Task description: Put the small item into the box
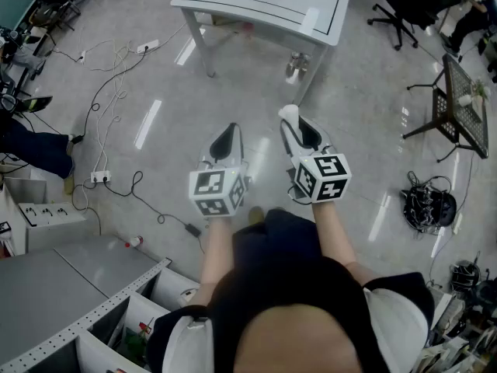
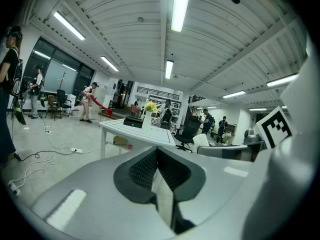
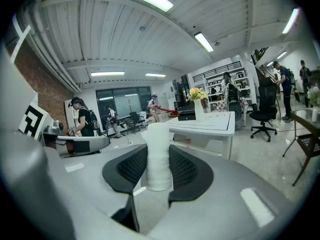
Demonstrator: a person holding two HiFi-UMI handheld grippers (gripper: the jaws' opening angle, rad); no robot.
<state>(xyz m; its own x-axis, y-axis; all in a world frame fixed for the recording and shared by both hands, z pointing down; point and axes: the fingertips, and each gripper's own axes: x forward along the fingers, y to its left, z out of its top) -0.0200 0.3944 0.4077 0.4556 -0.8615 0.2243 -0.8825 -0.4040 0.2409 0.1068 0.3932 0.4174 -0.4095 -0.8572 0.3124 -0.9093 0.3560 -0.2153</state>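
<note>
Glossy grey floor point(image 1: 155, 123) fills the room, and a white tabletop point(image 1: 264, 10) stands ahead with a black box point(image 2: 133, 122) on it. The left hand-held gripper point(image 1: 229, 130) has its jaws pressed together, nothing between them. The right hand-held gripper point(image 1: 297, 125) clamps a small white roll point(image 3: 158, 149) upright, well apart from the box.

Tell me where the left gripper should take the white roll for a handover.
Take the white roll by its free top end, coming from above. It stands upright between the right gripper's pads, which clamp its lower part on the round sides; only the top sticks clear. The left gripper, now shut, must open first.
</note>
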